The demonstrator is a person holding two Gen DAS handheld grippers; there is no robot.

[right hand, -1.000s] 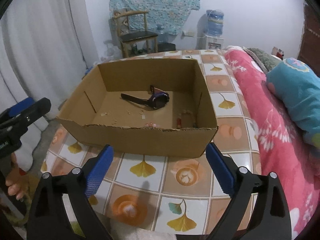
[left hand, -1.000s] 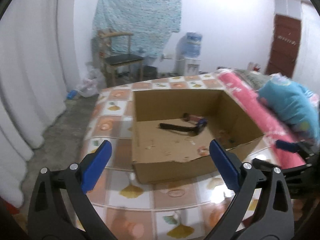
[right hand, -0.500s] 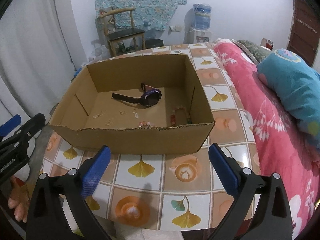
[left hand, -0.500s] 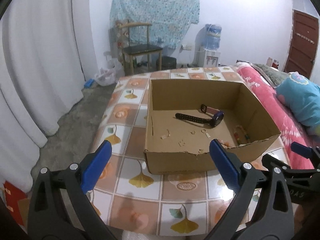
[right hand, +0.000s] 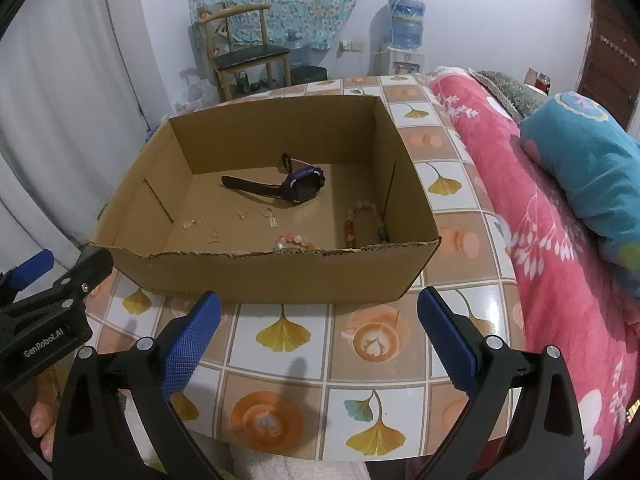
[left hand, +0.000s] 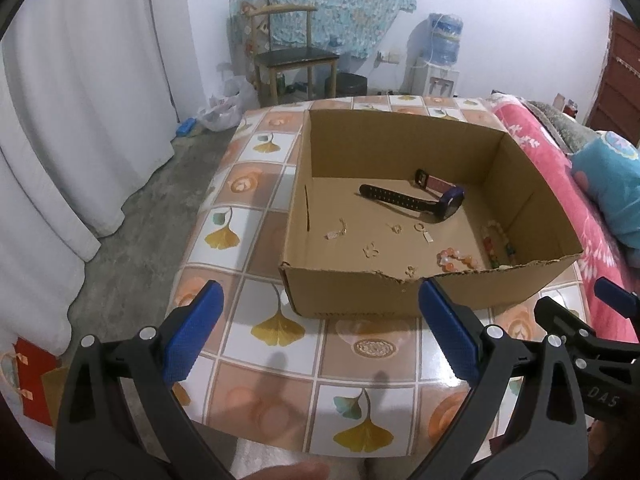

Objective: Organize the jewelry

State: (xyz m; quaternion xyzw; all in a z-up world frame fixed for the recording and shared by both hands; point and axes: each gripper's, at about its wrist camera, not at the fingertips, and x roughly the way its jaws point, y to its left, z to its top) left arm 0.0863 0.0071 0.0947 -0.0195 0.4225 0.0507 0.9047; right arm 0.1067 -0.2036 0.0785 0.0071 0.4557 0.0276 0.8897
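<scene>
An open cardboard box point(left hand: 352, 292) point(right hand: 280, 276) stands on a tiled table. Inside lie a dark wristwatch point(left hand: 416, 200) point(right hand: 280, 188), a pink bead bracelet point(left hand: 456, 260) point(right hand: 296, 242), a mixed bead bracelet point(left hand: 498, 242) point(right hand: 362, 220) and several small gold earrings and charms point(left hand: 370, 250) point(right hand: 270, 216). My left gripper point(left hand: 320, 336) is open and empty, just short of the box's near wall. My right gripper point(right hand: 320, 336) is open and empty, also in front of the box. The left gripper shows at the left edge of the right wrist view point(right hand: 52, 280).
The table point(left hand: 280, 360) carries a glossy ginkgo-leaf tile cover. A bed with a pink blanket point(right hand: 540, 216) and a teal pillow point(right hand: 588, 168) lies to the right. A wooden chair point(left hand: 292, 56) and a water dispenser point(left hand: 436, 60) stand at the back wall. White curtains point(left hand: 80, 120) hang left.
Both grippers have risen and pulled back a little, so more of the box floor and the small jewelry shows. Both stayed open. Nothing in the box moved.
</scene>
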